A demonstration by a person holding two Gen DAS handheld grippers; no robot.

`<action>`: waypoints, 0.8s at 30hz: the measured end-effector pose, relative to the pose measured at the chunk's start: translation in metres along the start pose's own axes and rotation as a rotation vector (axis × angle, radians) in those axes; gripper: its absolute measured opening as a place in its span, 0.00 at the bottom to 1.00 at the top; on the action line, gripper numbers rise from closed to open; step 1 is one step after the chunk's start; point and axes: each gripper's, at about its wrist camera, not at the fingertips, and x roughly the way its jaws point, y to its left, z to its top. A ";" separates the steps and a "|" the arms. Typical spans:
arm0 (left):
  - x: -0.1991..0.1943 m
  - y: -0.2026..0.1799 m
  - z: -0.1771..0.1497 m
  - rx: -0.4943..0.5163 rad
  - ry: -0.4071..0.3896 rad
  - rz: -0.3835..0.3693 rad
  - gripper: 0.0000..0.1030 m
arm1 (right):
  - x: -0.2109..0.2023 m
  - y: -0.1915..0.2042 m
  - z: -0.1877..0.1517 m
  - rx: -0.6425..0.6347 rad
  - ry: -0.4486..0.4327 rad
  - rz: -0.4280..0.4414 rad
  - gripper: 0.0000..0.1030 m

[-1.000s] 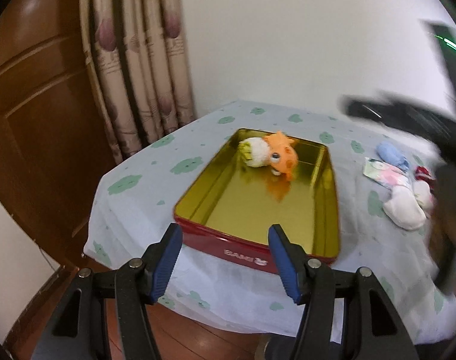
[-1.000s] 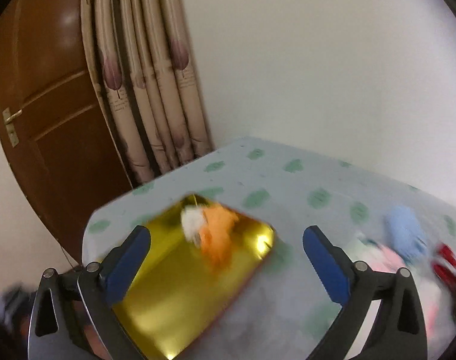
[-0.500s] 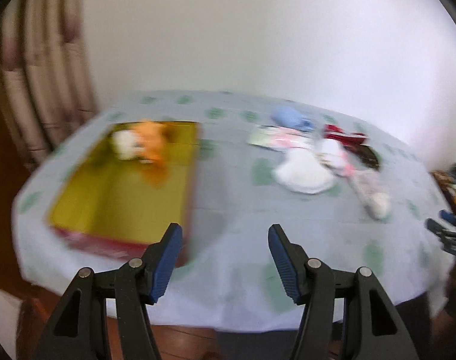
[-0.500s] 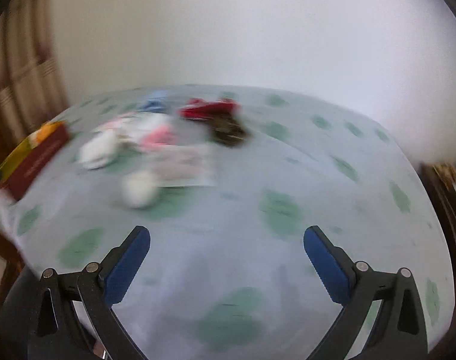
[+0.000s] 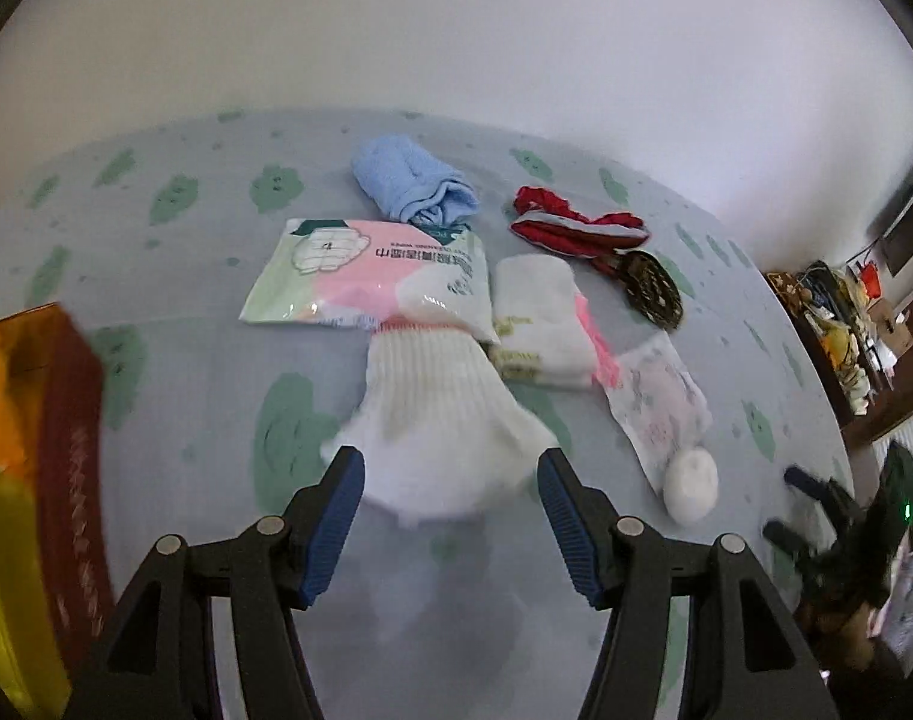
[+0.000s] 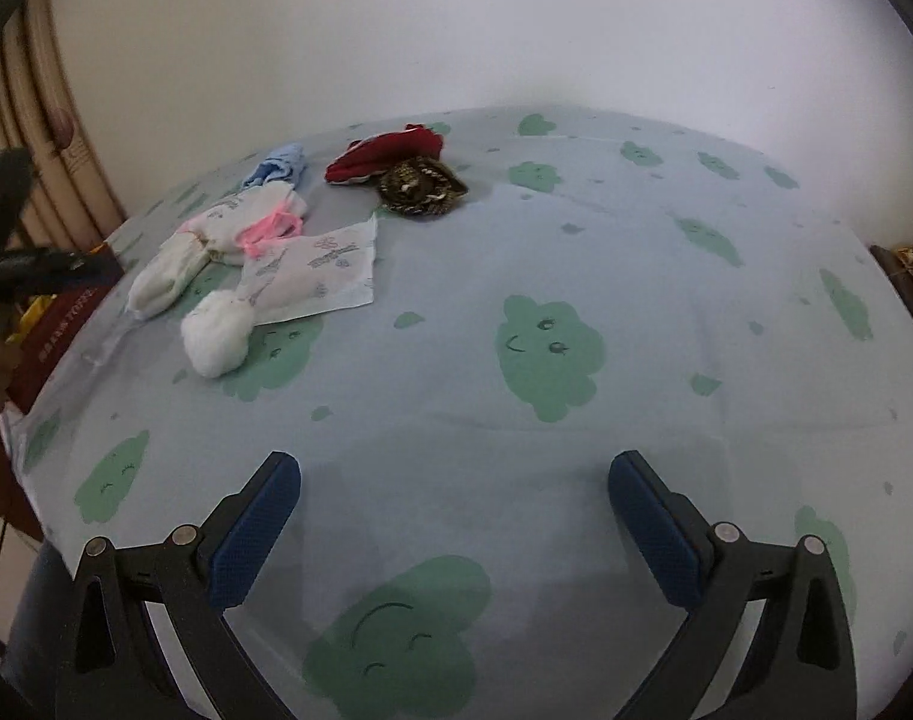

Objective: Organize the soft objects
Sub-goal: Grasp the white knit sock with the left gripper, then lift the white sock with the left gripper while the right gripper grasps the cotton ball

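Observation:
In the left wrist view my left gripper (image 5: 450,468) is open, its blue pads on either side of the near end of a white ribbed sock (image 5: 438,414) without pressing it. Beyond the sock lie a pink and green wipes packet (image 5: 366,276), a rolled blue cloth (image 5: 414,183), a red cloth (image 5: 570,228), a dark patterned piece (image 5: 654,288), a folded white cloth (image 5: 540,324), a printed tissue packet (image 5: 660,402) and a white fluffy ball (image 5: 690,486). My right gripper (image 6: 453,474) stands open over bare tablecloth, well to the right of the white ball (image 6: 216,330).
A red tin with a gold inside (image 5: 54,450) sits at the left, something orange in it. The cloud-print tablecloth (image 6: 546,348) covers a rounded table. Curtains (image 6: 42,138) hang at the back left. Cluttered shelves (image 5: 846,324) stand beyond the table's right edge.
Both views have swung from the gold tin to the pile of soft things. My left gripper has closed in on the white sock. My right gripper has settled over bare cloth.

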 end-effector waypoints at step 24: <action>0.034 -0.025 0.000 0.095 0.050 0.038 0.24 | -0.004 -0.005 0.000 0.026 -0.019 0.020 1.00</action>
